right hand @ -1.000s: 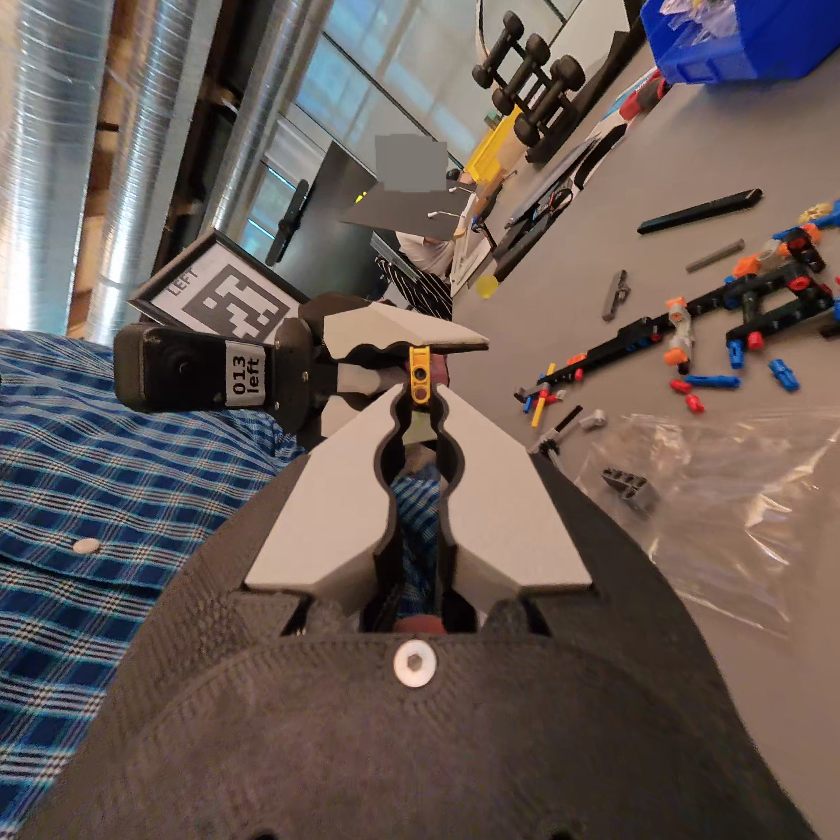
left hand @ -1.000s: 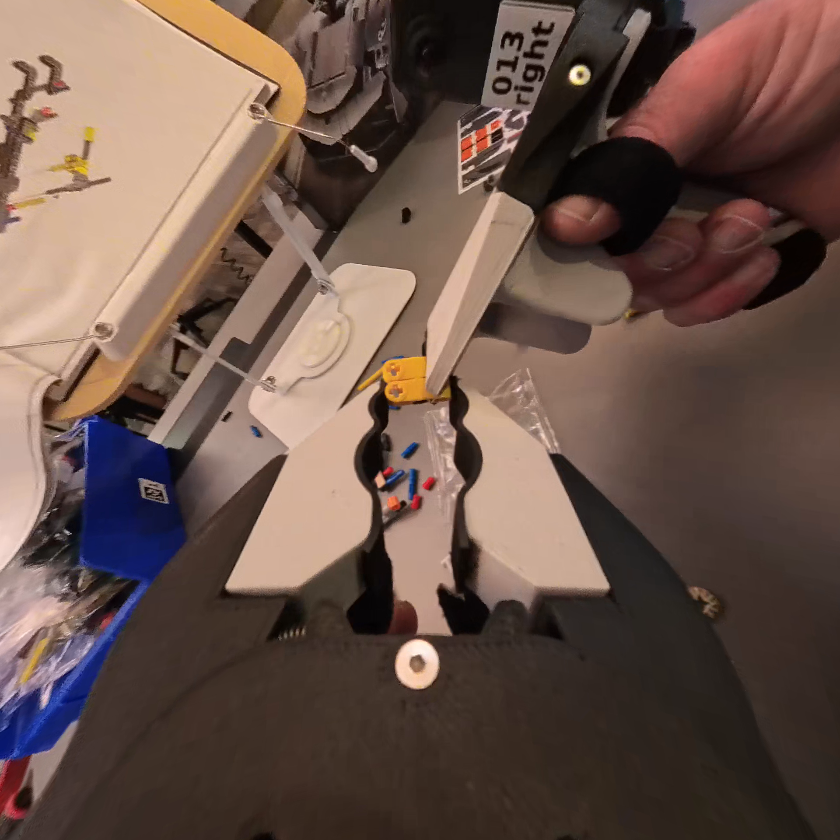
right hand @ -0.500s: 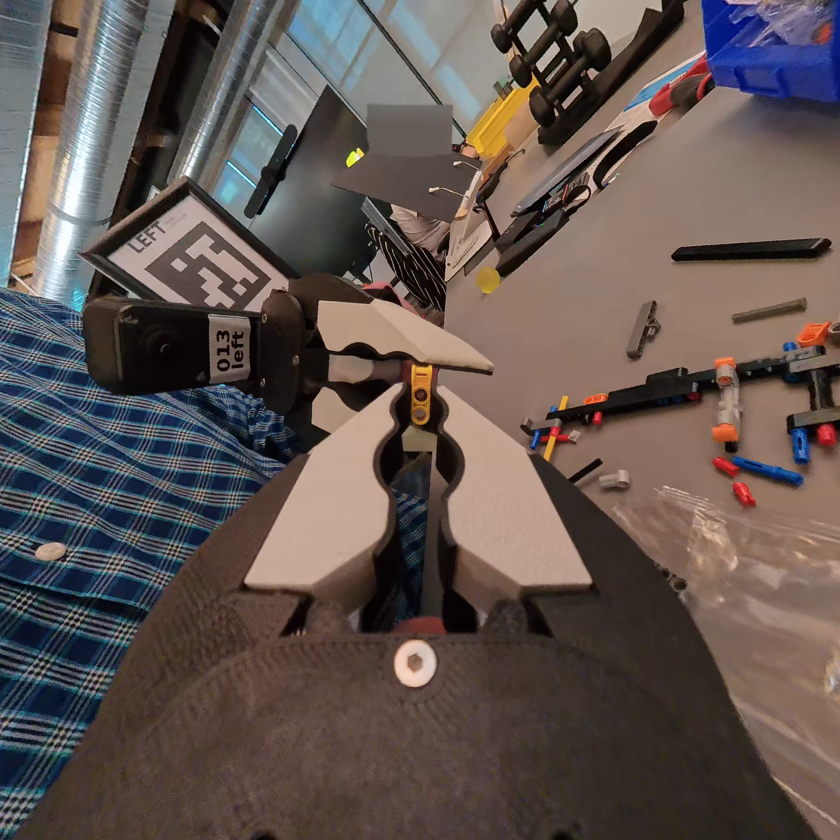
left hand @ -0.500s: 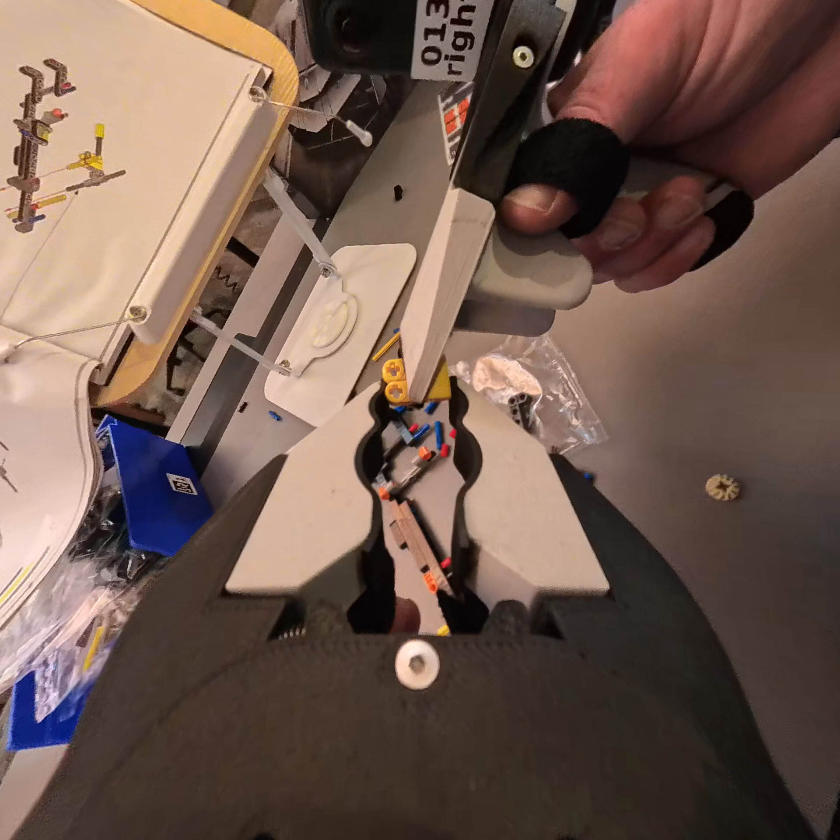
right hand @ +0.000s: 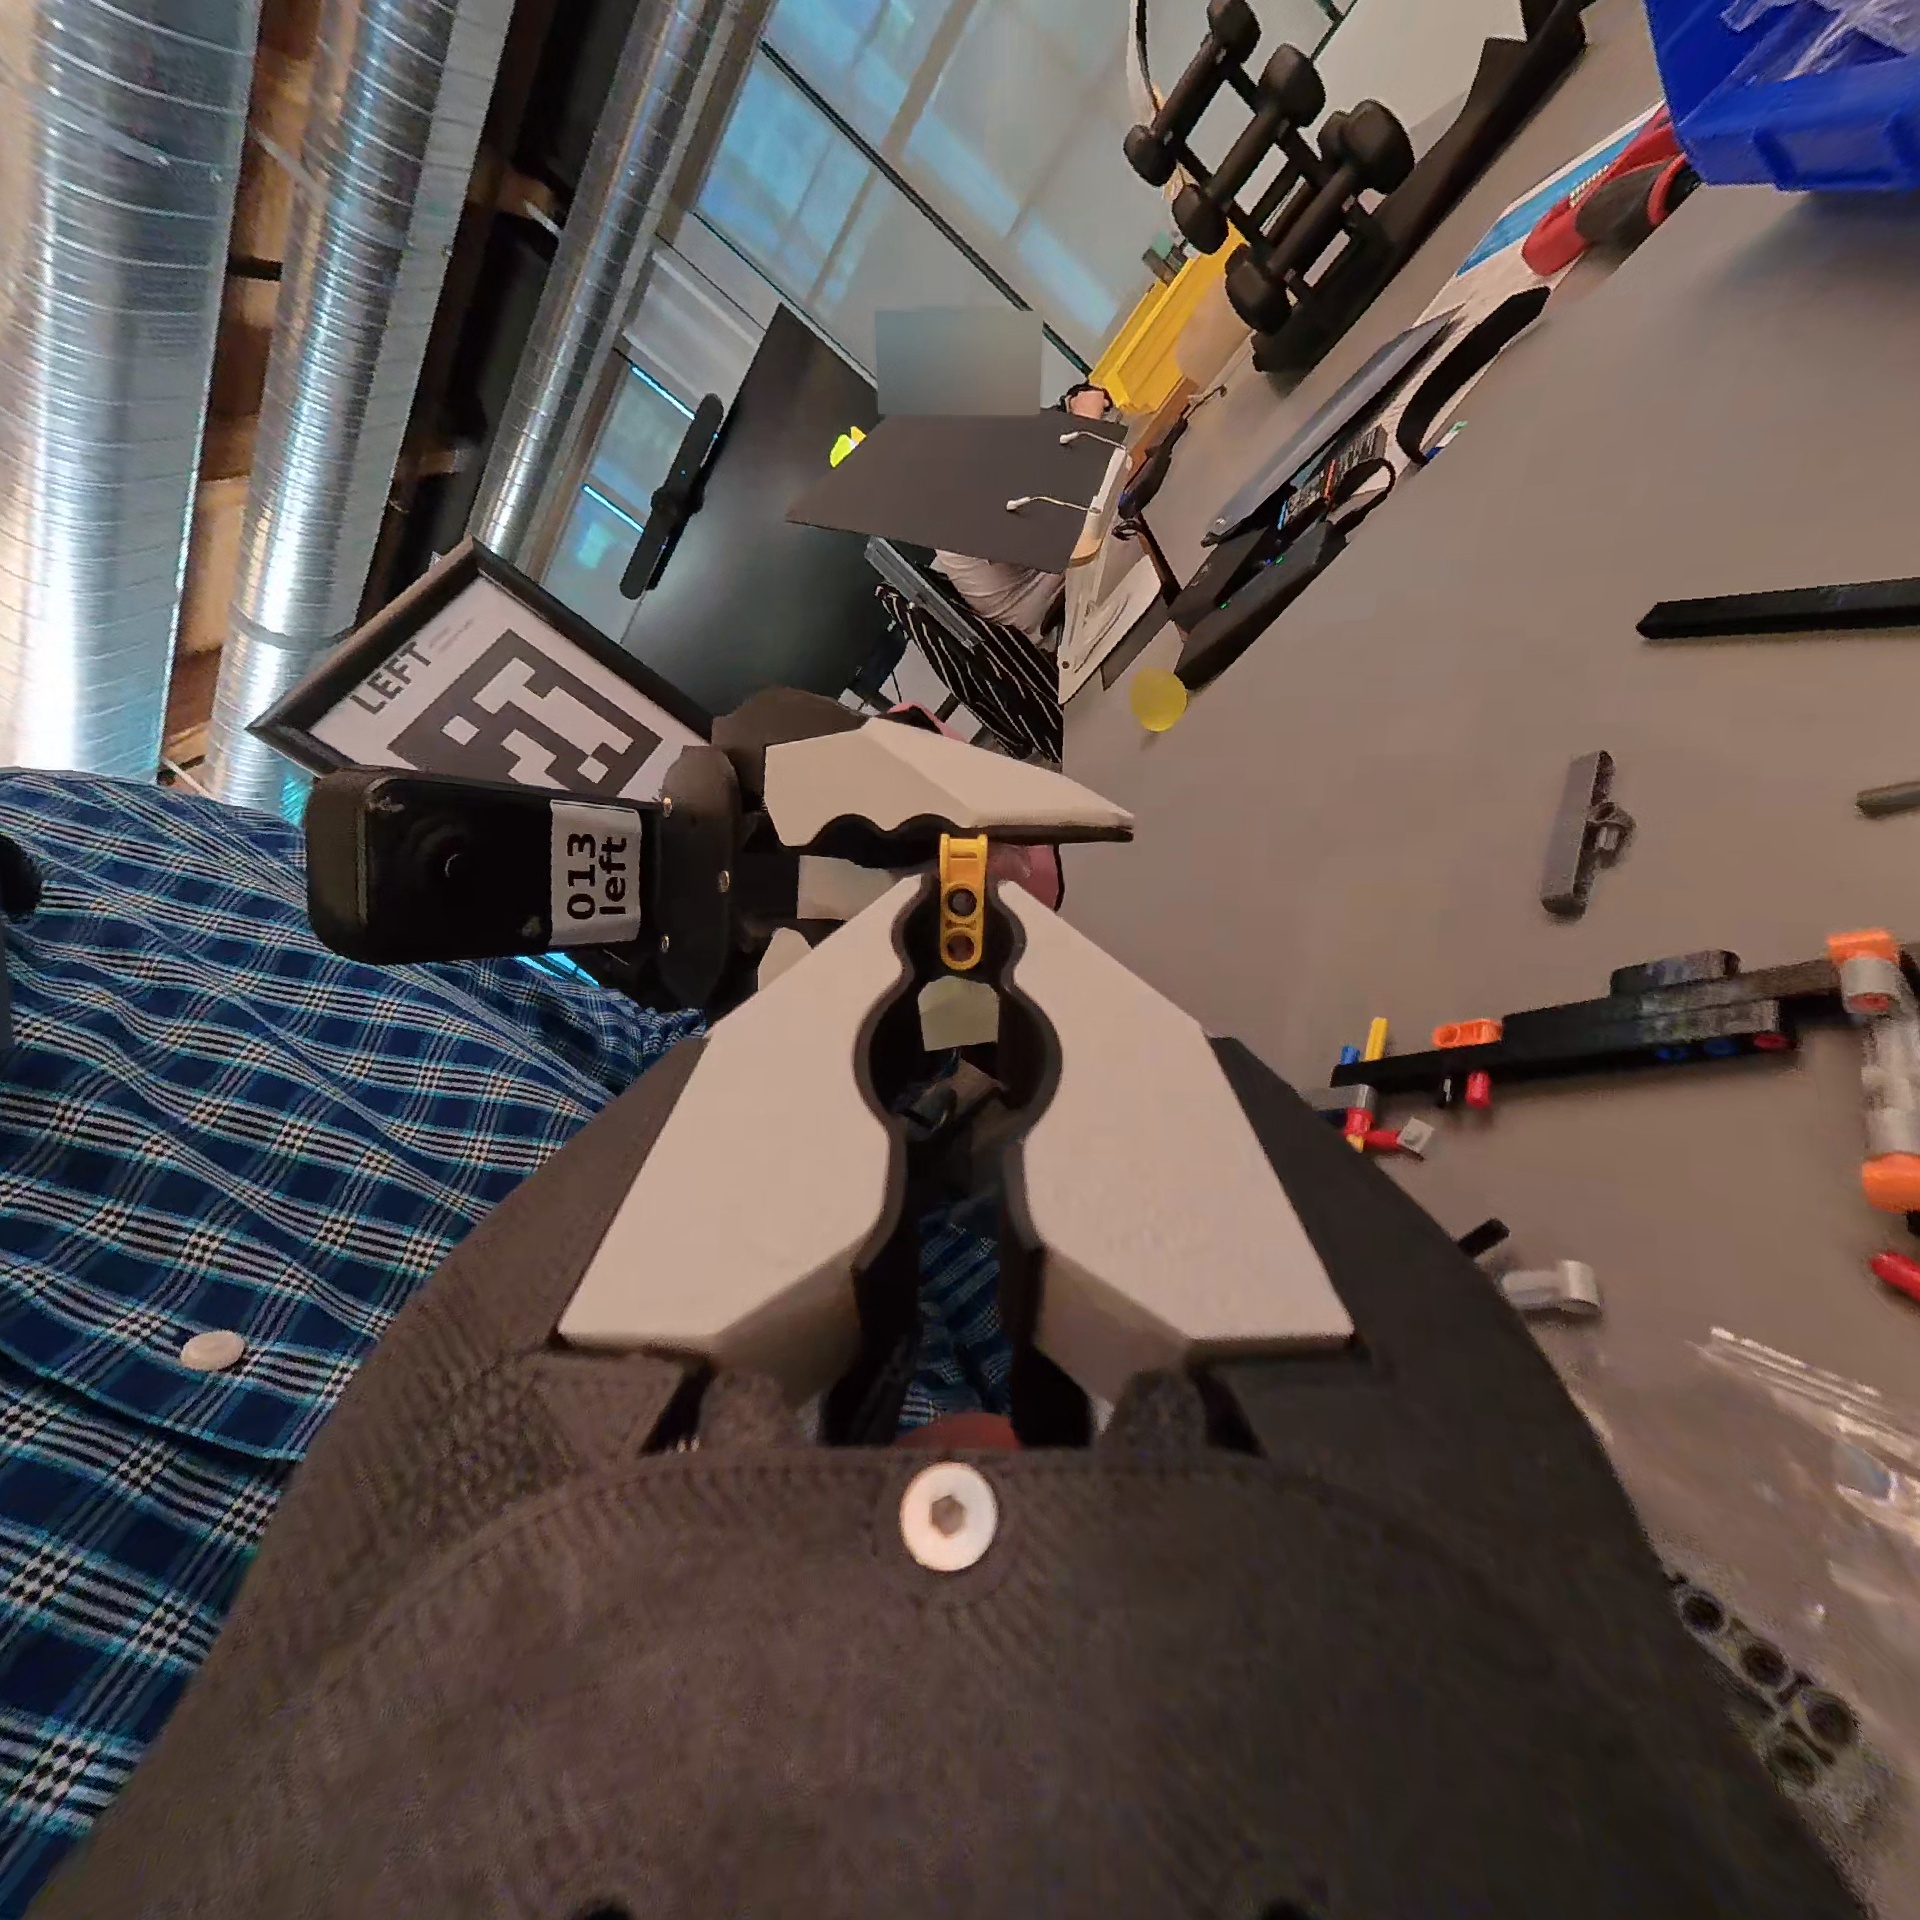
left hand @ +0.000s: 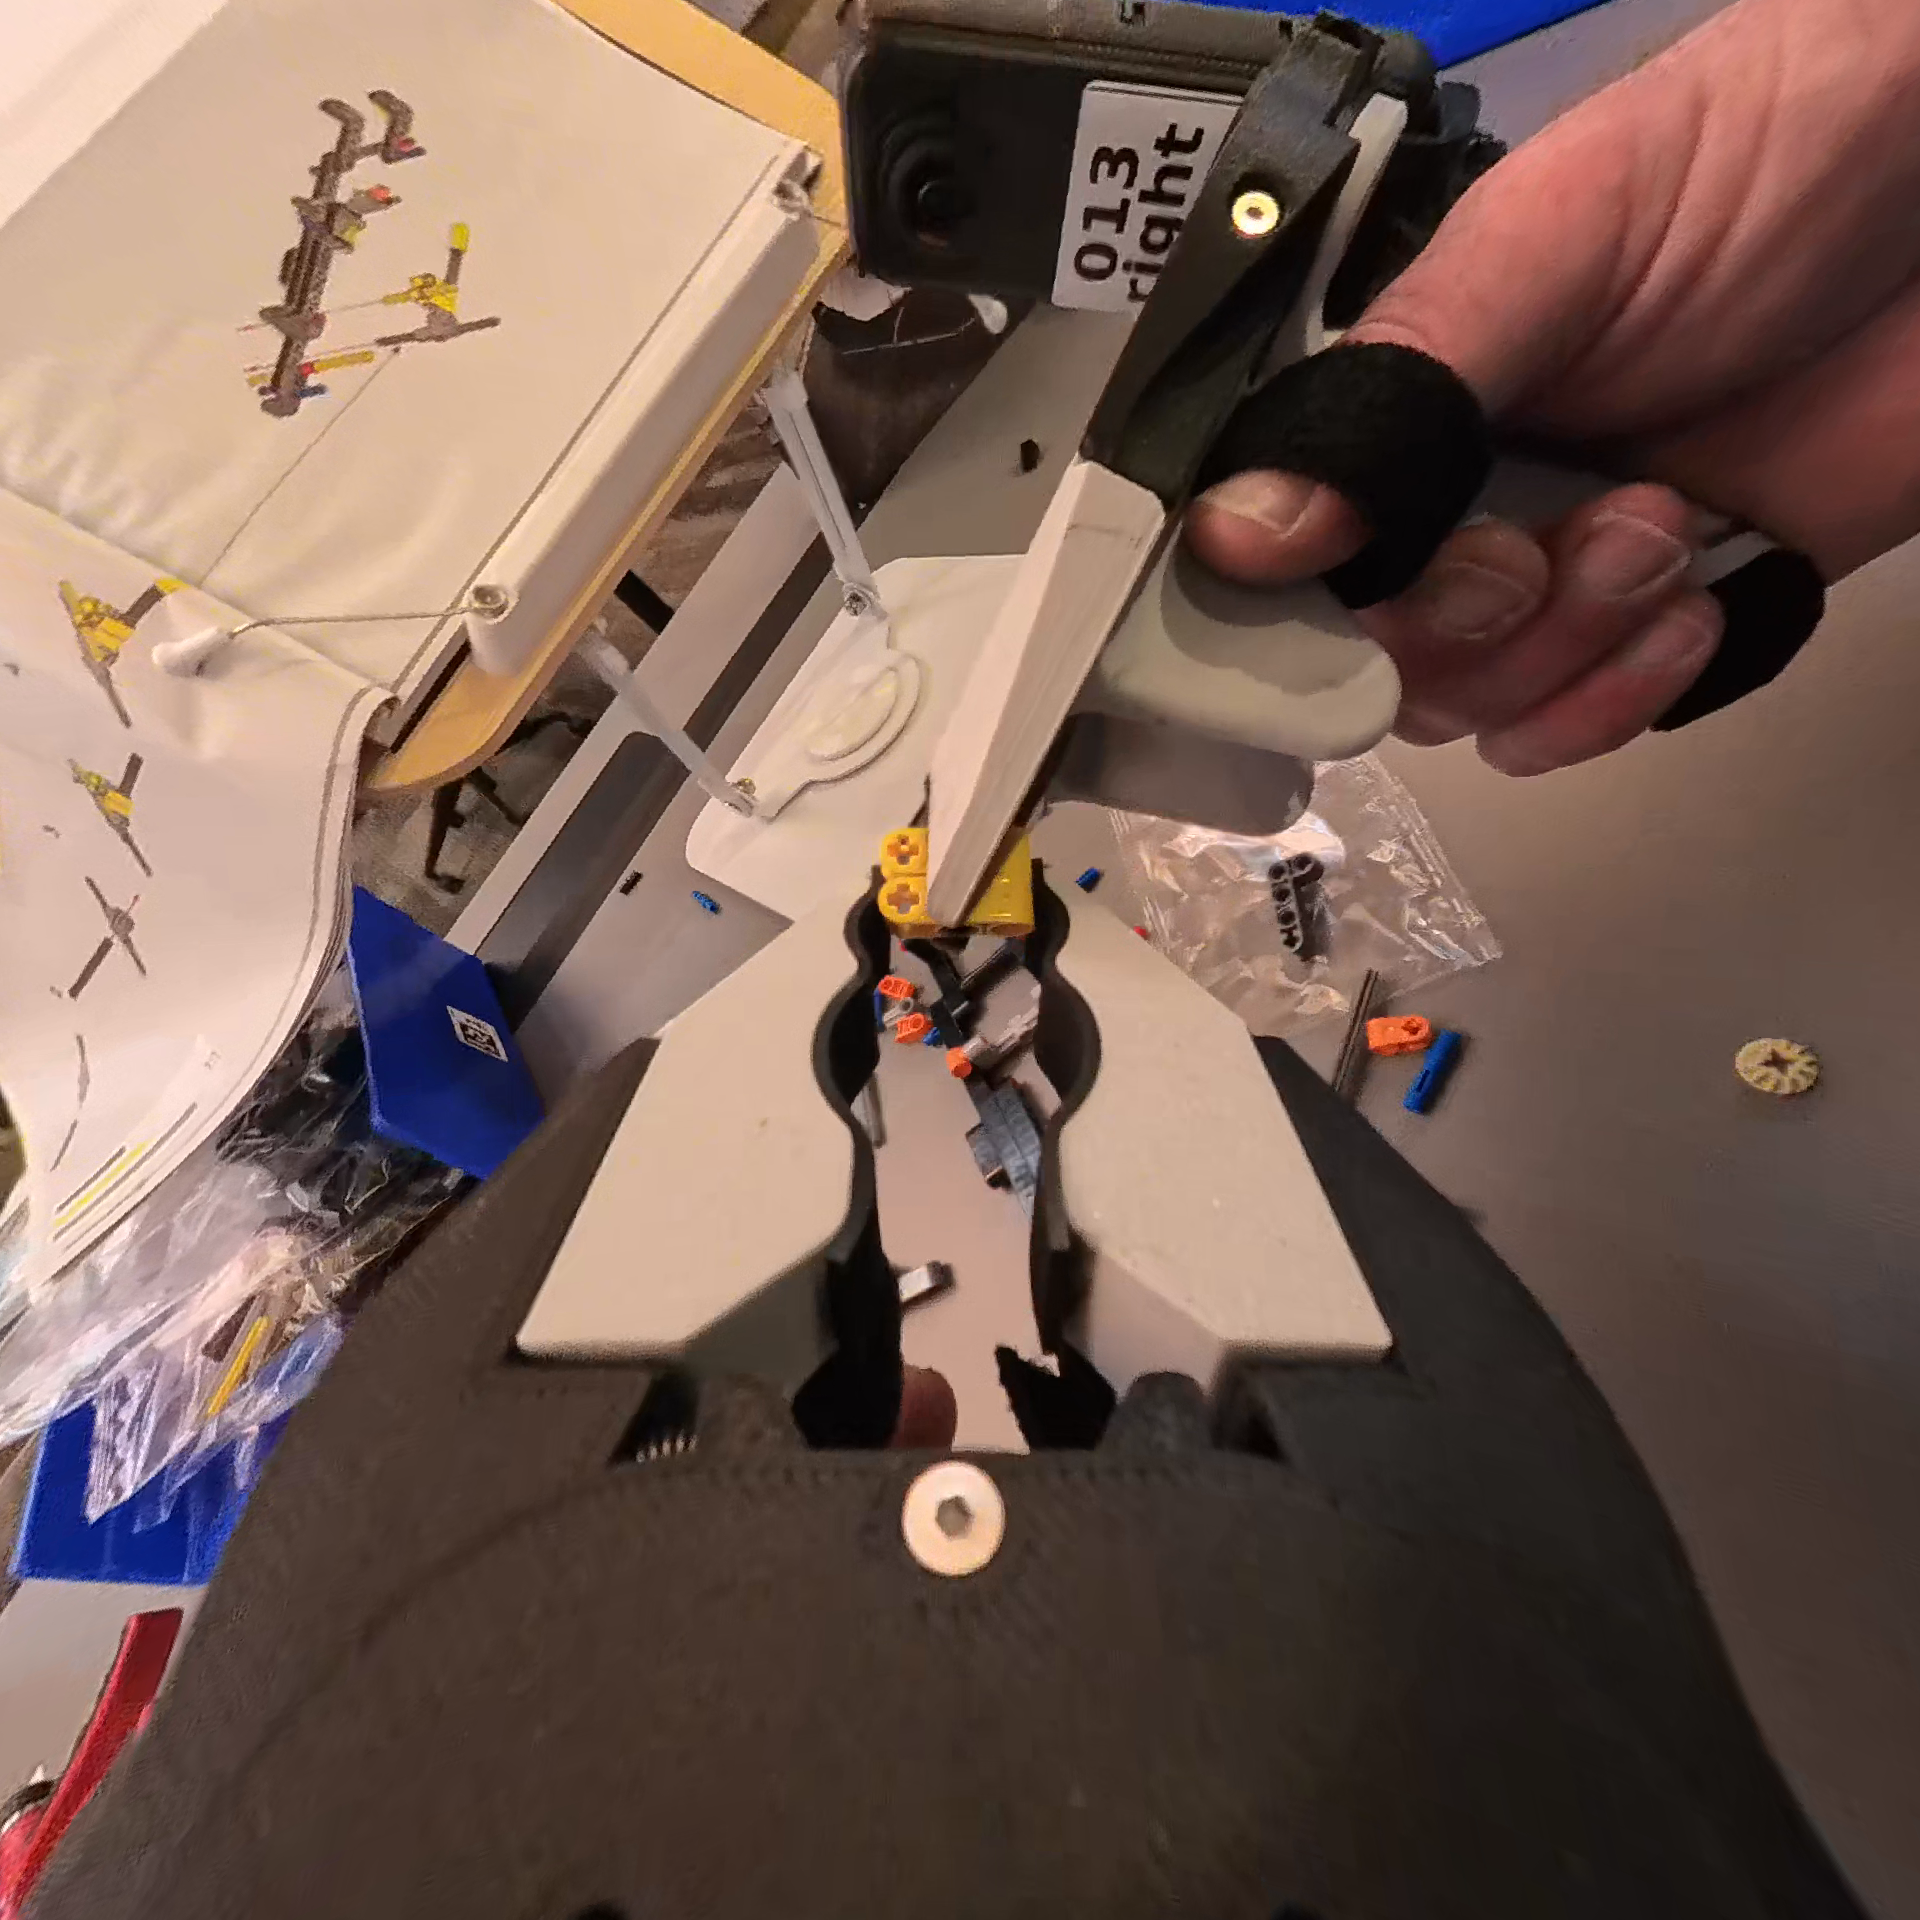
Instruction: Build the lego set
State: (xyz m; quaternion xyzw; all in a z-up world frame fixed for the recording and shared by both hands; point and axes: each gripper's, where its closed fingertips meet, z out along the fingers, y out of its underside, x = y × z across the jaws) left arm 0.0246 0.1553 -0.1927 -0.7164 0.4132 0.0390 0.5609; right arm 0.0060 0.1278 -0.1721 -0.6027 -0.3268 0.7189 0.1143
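A small yellow lego piece [left hand: 902, 876] with cross holes is held in the air between both grippers. My left gripper [left hand: 956, 914] is shut on it from below in the left wrist view. My right gripper [left hand: 971, 883] comes down from the upper right, held by a hand [left hand: 1558, 416], and pinches the same piece. In the right wrist view the yellow piece [right hand: 964, 904] sits upright between my right gripper's tips [right hand: 961, 914]. The left gripper [right hand: 1039, 831] reaches in from the left over its top end.
An instruction booklet [left hand: 364, 312] rests on a stand at the left, above a blue bin [left hand: 436, 1039]. A plastic bag [left hand: 1299, 883], loose small parts and a tan gear [left hand: 1049, 1065] lie on the grey table. A long black assembly [right hand: 1662, 1029] lies at the right. My left and right fingertips are right by each other.
Both grippers keep their hold on the yellow piece. The pair has shifted over the table: more loose parts, the bag and the gear now show below it.
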